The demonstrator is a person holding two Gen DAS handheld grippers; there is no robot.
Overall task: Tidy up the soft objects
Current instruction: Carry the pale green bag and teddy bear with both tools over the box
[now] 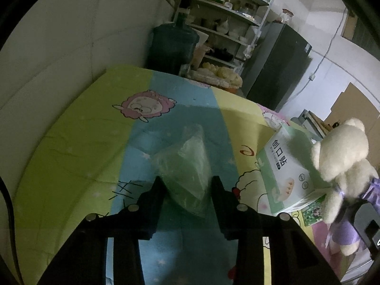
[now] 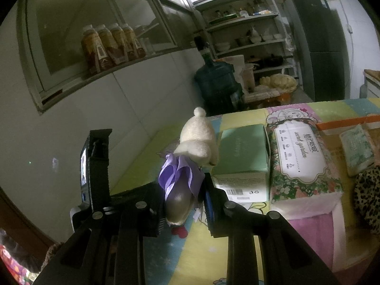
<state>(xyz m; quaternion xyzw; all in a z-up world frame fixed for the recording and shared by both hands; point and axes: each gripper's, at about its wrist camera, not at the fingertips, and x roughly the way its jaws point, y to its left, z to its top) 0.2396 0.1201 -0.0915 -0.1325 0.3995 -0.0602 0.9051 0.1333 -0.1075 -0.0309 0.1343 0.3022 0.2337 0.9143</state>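
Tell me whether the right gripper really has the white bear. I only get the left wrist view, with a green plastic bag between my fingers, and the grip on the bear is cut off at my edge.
Observer: Yes. The right gripper is shut on the bear, with its fingers pinching the lower body through the purple dress.
Operator: What lies past the green box, on the side I can't see?
Observer: A floral tissue pack lies beside the box and seems to touch it.
Operator: Anything else soft over there?
Observer: A leopard-print item shows at the right edge of the right wrist view, past the pack. I cannot tell what it is.
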